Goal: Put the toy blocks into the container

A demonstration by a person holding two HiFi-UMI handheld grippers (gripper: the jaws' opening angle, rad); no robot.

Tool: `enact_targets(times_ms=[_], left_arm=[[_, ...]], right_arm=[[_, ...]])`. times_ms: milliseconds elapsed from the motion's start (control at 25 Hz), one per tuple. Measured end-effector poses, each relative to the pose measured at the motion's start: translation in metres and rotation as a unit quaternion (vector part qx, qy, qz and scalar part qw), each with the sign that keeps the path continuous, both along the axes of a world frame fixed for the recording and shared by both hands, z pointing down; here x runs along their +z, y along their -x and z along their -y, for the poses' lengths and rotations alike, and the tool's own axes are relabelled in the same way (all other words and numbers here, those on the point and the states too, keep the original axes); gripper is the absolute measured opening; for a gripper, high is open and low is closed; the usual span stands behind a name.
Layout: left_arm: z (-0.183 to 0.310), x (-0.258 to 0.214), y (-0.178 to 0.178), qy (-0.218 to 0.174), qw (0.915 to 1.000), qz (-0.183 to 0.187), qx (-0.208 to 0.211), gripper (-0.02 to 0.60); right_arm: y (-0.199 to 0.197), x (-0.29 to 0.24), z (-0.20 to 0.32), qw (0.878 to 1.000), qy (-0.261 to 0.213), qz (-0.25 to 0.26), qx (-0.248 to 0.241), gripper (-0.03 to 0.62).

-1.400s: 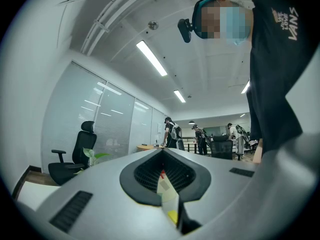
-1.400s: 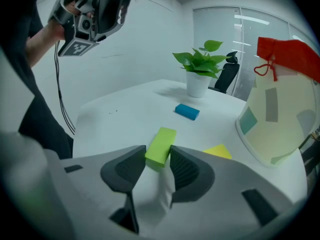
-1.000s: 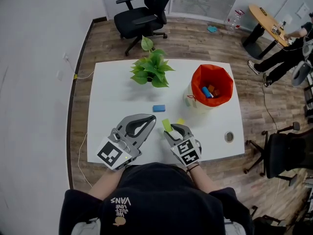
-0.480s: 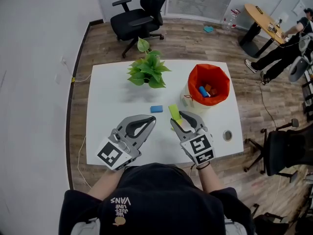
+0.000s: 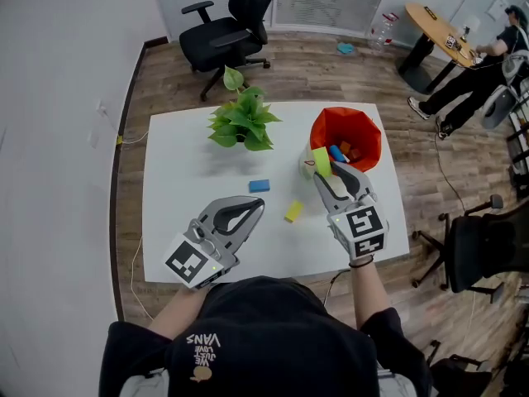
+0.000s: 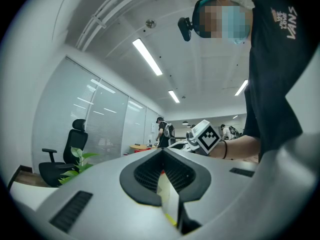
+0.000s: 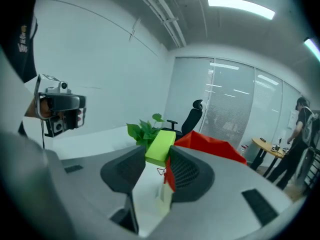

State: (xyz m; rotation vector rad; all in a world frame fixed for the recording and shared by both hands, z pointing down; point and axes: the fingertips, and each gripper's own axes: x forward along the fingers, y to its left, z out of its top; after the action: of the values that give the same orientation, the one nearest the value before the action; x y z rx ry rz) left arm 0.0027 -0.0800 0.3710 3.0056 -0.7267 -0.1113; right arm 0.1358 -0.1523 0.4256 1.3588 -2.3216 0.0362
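Observation:
My right gripper (image 5: 324, 165) is shut on a lime-green block (image 5: 321, 160) and holds it in the air at the near left rim of the red container (image 5: 364, 132). The right gripper view shows the green block (image 7: 160, 146) clamped between the jaws, with the red container (image 7: 207, 143) just behind. Several blocks (image 5: 338, 150) lie inside the container. On the white table (image 5: 182, 180) a blue block (image 5: 259, 186) and a yellow block (image 5: 293, 212) lie loose. My left gripper (image 5: 254, 206) rests near the table's front, its jaws together and nothing in them (image 6: 162, 151).
A potted green plant (image 5: 240, 122) stands at the back of the table, left of the container. A black office chair (image 5: 231, 23) is beyond the table and another (image 5: 475, 255) to its right. A person sits at a round table (image 5: 438, 31) far right.
My right gripper has lifted the lime-green block off the table and carried it up and to the right, to the red container. The left gripper has stayed put.

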Motion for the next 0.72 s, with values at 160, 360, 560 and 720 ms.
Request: enact_targets(times_ms=[160, 360, 560, 720], left_arm=[[0.0, -0.001, -0.002, -0.001, 1.0, 0.0, 0.001, 0.011], [0.0, 0.001, -0.002, 0.002, 1.0, 0.001, -0.002, 0.011], [0.0, 0.002, -0.001, 0.001, 1.0, 0.003, -0.004, 0.011], [-0.001, 0.001, -0.002, 0.001, 1.0, 0.004, -0.006, 0.011]], right_arm=[[-0.033, -0.003, 0.02, 0.999, 0.001, -0.005, 0.035, 0.163], [-0.065, 0.015, 0.038, 0.996, 0.033, -0.01, 0.078, 0.163], [-0.08, 0.034, 0.044, 0.993, 0.066, -0.009, 0.096, 0.16], [-0.082, 0.037, 0.046, 0.992, 0.067, -0.018, 0.101, 0.154]])
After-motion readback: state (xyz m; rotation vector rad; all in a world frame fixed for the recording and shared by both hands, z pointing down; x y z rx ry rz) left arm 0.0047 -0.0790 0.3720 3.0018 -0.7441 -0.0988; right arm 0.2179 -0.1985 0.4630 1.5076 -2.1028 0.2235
